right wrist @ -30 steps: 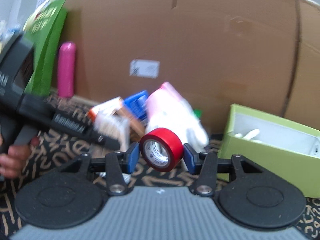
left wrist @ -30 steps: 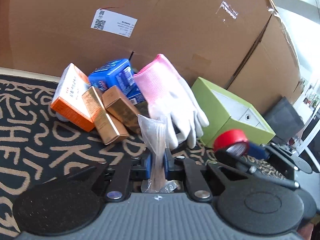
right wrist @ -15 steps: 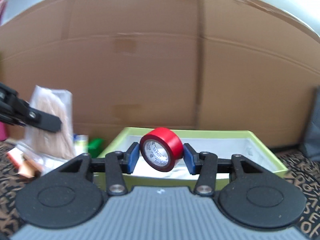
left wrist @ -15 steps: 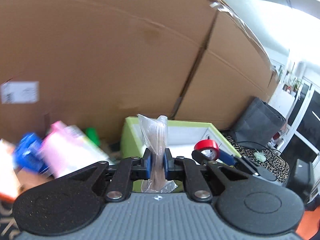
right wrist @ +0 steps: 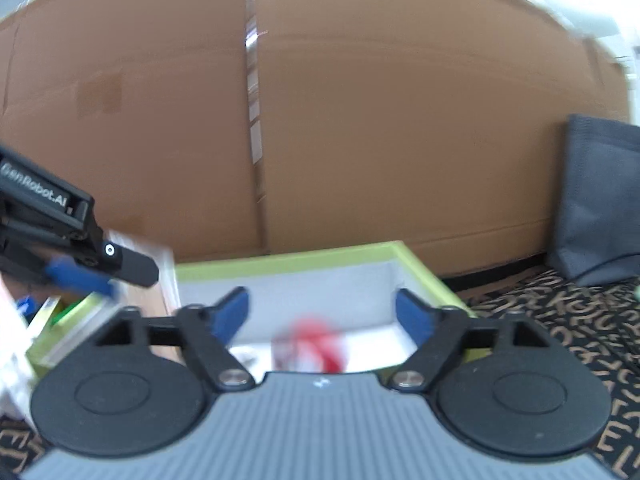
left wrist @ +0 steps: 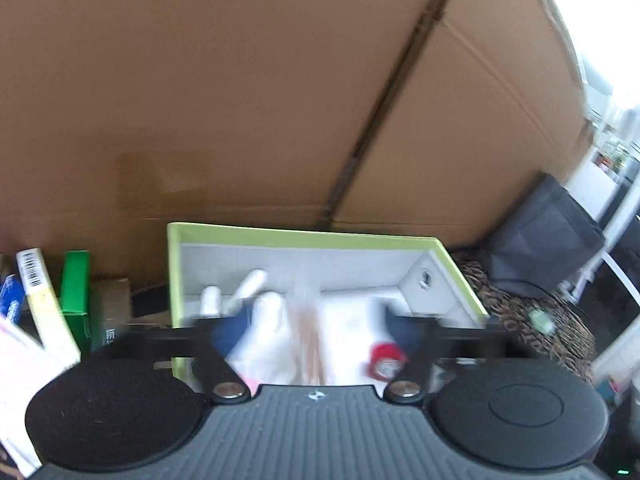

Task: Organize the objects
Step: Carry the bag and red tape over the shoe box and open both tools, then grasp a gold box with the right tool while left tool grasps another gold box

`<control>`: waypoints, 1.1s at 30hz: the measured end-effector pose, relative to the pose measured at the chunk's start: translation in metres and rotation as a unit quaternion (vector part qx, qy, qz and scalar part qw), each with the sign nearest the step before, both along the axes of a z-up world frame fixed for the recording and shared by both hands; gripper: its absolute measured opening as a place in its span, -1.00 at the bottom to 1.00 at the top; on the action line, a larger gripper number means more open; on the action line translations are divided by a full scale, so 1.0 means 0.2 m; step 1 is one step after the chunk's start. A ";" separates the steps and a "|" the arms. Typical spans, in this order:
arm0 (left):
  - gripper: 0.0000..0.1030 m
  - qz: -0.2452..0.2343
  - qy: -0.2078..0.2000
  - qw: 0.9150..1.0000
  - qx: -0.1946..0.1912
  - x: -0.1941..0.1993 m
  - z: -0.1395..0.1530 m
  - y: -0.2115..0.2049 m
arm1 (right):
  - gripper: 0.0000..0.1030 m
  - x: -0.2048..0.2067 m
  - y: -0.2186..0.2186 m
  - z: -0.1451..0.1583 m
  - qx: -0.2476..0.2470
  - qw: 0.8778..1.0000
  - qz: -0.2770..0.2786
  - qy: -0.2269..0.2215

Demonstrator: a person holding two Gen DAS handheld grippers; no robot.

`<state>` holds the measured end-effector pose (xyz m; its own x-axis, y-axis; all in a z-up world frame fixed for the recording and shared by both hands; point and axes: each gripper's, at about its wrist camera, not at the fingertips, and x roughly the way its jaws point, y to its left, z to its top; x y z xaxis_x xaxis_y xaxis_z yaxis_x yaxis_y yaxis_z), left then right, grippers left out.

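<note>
Left tongs (left wrist: 308, 328): jaws opening, spread wide; the clear packet of wooden sticks (left wrist: 308, 336), blurred, lies between them, untouched by the pads, over the green box (left wrist: 304, 234). Inside the box, a white glove (left wrist: 260, 320) sits left of the packet. Right tongs (right wrist: 322, 312): jaws opening, wide apart; the red tape roll (right wrist: 316, 344), blurred, sits free below them in the box.

Matt brown cardboard wall (left wrist: 240, 100), smooth white-lined green box (left wrist: 304, 236), glossy red tape (left wrist: 386, 360).
</note>
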<state>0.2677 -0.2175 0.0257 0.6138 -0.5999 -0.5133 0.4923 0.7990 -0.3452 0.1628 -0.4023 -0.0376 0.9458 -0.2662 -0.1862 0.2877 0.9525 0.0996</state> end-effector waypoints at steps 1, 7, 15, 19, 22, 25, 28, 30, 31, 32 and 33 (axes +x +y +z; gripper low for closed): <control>0.75 0.011 -0.022 1.000 -0.001 -0.03 0.00 0.01 | 0.66 -0.03 -0.02 0.01 0.003 1.000 -0.012 -0.011; 0.76 0.018 -0.050 0.998 0.025 -0.11 0.00 0.05 | 0.94 -0.14 -0.06 0.03 0.040 0.997 -0.019 -0.061; 0.76 0.043 -0.059 0.997 0.009 -0.25 -0.01 0.26 | 1.00 -0.17 0.01 0.02 0.047 0.998 -0.006 -0.050; 0.76 0.074 -0.059 0.995 -0.003 -0.32 -0.01 0.42 | 1.00 -0.22 0.11 0.05 0.043 0.996 0.014 -0.072; 0.76 0.102 -0.059 0.993 -0.015 -0.36 -0.03 0.57 | 1.00 -0.24 0.22 0.06 0.033 0.995 0.042 -0.080; 0.76 0.133 -0.053 0.989 -0.023 -0.40 -0.07 0.73 | 1.00 -0.26 0.35 0.06 0.017 0.994 0.076 -0.075; 0.76 0.163 -0.041 0.985 -0.029 -0.42 -0.11 0.89 | 1.00 -0.26 0.49 0.04 -0.007 0.992 0.107 -0.062; 0.76 0.182 -0.038 0.982 -0.027 -0.43 -0.15 0.98 | 1.00 -0.26 0.57 0.03 -0.021 0.990 0.130 -0.053; 0.76 0.191 -0.037 0.981 -0.023 -0.43 -0.17 1.02 | 1.00 -0.26 0.62 0.03 -0.028 0.988 0.141 -0.050; 0.76 0.200 -0.035 0.979 -0.019 -0.42 -0.19 1.06 | 1.00 -0.26 0.66 0.03 -0.036 0.987 0.152 -0.047; 0.76 0.209 -0.033 0.977 -0.013 -0.42 -0.21 1.10 | 1.00 -0.26 0.71 0.02 -0.044 0.985 0.164 -0.044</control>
<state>0.1834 0.0023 -0.0154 0.8390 -0.3022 -0.4524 0.1462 0.9262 -0.3476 0.1110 -0.2595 -0.0331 0.9950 0.0440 -0.0897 -0.0421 0.9988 0.0237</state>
